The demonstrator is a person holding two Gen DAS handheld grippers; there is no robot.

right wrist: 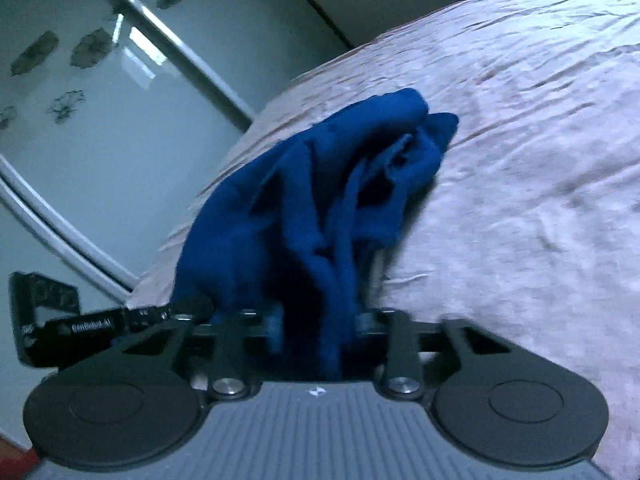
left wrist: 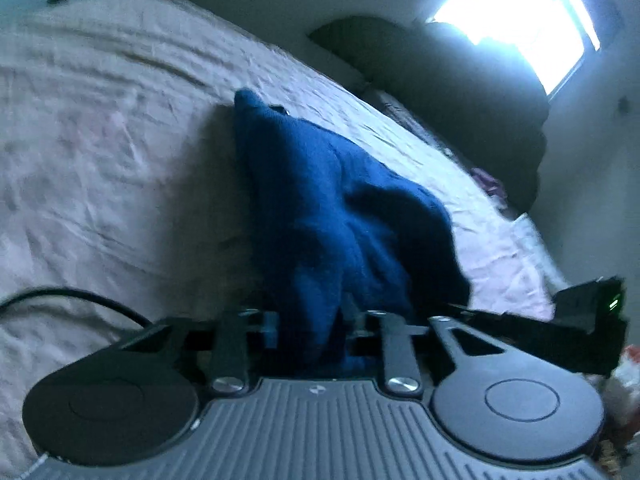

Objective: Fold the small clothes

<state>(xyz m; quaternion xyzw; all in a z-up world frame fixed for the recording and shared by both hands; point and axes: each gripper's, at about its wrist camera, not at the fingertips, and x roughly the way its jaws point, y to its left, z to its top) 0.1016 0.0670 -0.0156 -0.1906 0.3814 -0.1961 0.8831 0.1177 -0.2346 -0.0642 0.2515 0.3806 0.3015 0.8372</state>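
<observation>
Both-handed: left gripper (left wrist: 308, 332) and right gripper (right wrist: 316, 328) each pinch the blue garment (left wrist: 332, 208), bunched over the bed (left wrist: 100, 140). Dark pillows (left wrist: 460, 92) lie beyond; cable (left wrist: 80, 300) left.

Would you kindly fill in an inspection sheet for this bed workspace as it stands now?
Surface: bed with a wrinkled pale cover.
Job's things: blue garment, bunched, unfolded, far end resting on the bed.
Clutter: small dark-pink item near the dark pillows.
Grippers: left gripper and right gripper each shut on the garment.
Cables: black cable on the bed beside the left gripper.
Surroundings: bright window; glass wardrobe door with flower pattern.
</observation>
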